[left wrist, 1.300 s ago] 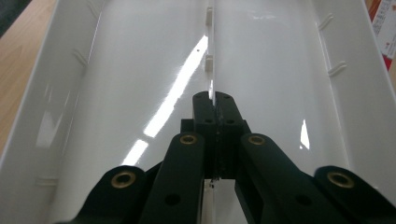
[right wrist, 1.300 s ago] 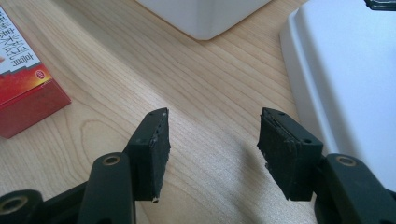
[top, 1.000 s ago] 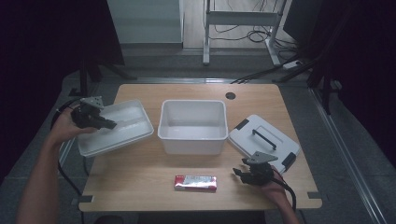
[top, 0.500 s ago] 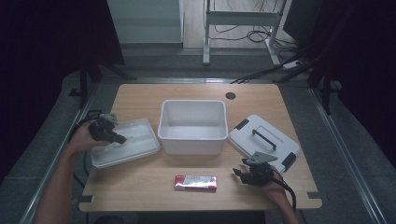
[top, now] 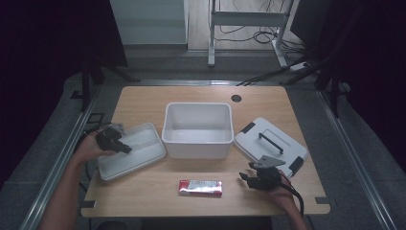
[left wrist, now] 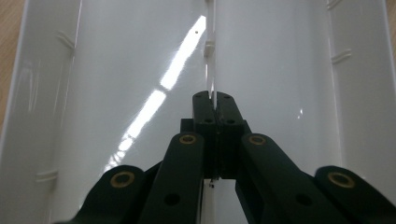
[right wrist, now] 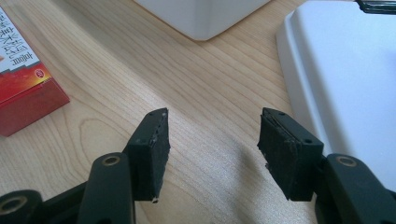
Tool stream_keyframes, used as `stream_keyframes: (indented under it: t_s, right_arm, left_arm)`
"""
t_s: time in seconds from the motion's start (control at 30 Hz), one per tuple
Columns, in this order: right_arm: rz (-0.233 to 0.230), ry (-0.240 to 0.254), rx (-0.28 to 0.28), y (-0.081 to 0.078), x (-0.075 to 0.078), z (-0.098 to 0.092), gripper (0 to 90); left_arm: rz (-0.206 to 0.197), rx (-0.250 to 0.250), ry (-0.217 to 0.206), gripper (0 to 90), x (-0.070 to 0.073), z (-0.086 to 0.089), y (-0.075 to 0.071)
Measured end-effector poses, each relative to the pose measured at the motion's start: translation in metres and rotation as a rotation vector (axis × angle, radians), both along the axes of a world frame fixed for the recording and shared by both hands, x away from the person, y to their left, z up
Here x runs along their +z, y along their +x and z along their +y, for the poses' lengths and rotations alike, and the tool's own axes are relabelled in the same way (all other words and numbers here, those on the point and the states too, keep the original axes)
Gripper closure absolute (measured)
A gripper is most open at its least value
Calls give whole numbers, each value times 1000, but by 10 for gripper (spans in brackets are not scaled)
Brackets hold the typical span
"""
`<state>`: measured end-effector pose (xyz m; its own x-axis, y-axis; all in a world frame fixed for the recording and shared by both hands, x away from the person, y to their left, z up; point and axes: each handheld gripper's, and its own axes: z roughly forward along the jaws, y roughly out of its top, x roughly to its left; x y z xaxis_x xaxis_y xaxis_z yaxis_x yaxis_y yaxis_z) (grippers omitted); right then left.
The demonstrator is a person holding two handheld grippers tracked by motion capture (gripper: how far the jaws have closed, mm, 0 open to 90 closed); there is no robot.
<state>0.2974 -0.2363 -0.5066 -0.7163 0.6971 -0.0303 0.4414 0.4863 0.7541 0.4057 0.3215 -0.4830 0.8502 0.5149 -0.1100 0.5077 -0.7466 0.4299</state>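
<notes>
From the high view, the left gripper (top: pixel 114 140) holds a white tray (top: pixel 139 153) at the left side of the table (top: pixel 143 196). The tray lies flat on the wood, just beside the big white tub (top: pixel 197 129). To do this step well, the person should let the tray rest fully on the table first, then open the jaws slowly so the tray does not jump or slide into the tub. A red packet (top: pixel 200 188) lies near the front edge. The right gripper (top: pixel 258 179) rests on the table between the packet and a white lid (top: pixel 270 145) with a black handle.

In the left gripper view, the left gripper (left wrist: pixel 215 105) is pinched tight on the thin wall that runs down the middle of the tray (left wrist: pixel 116 70). The jaws are almost fully together, with only that wall between them. The glare on the shiny plastic makes it hard to see how deep the wall sits in the grip.

In the right gripper view, the right gripper (right wrist: pixel 212 135) has its jaws wide apart and holds nothing. Bare wood shows between them. The red packet (right wrist: pixel 23 79) is off to one side and the white lid (right wrist: pixel 345 79) to the other, neither touching the jaws.
</notes>
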Motion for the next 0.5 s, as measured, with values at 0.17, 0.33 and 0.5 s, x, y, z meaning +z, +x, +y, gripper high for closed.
stream_keyframes:
  t_s: [0.17,0.33,0.5]
  right_arm:
    - [-3,2,-1,0,1,-1,420]
    - [-15,7,7,0,4,0,420]
    - [-23,11,73,1,14,8,426]
  left_arm:
    - [-27,-2,-12,853,-1,-1,-1]
    - [-74,5,-18,666,14,-1,-2]
    - [-116,-9,-38,573,35,-3,-5]
